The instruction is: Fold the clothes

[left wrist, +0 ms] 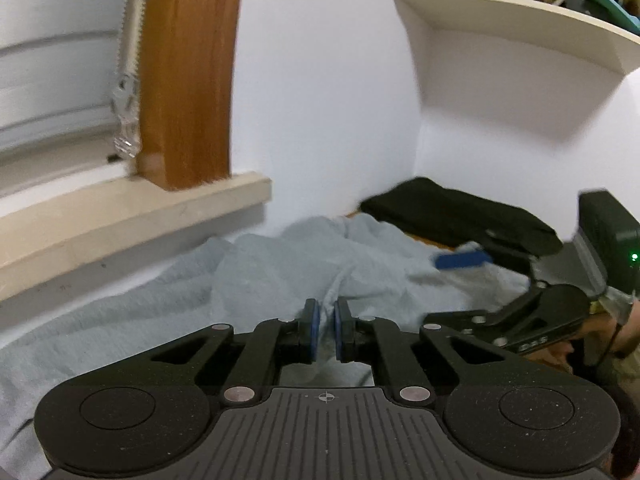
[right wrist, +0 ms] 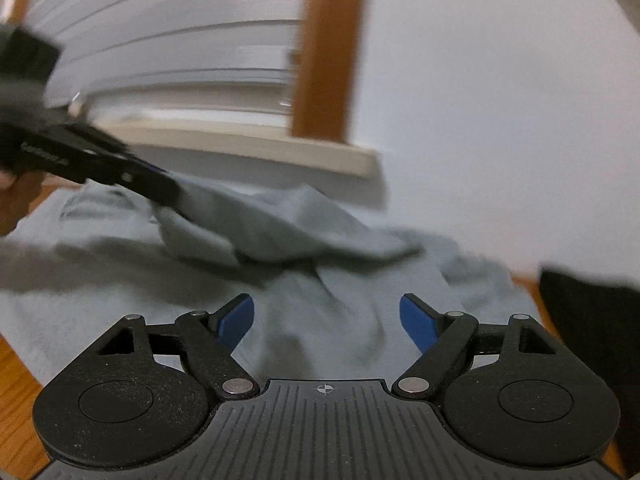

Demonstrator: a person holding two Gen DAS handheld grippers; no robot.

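A pale blue-grey garment (left wrist: 280,268) lies crumpled on the table below a window sill. My left gripper (left wrist: 325,320) is shut on a pinch of its fabric, which rises between the blue pads. In the right wrist view the left gripper (right wrist: 168,196) holds a flap of the garment (right wrist: 280,232) lifted off the rest. My right gripper (right wrist: 326,314) stands open just above the cloth, with nothing pressed between its pads. It also shows at the right of the left wrist view, the right gripper (left wrist: 434,288) over the garment's far side.
A folded black garment (left wrist: 460,216) lies at the back right near the wall corner, also at the right edge (right wrist: 592,320). Wooden table (right wrist: 20,380) shows beside the cloth. A window sill (left wrist: 132,216) and a bookshelf (left wrist: 520,16) sit above.
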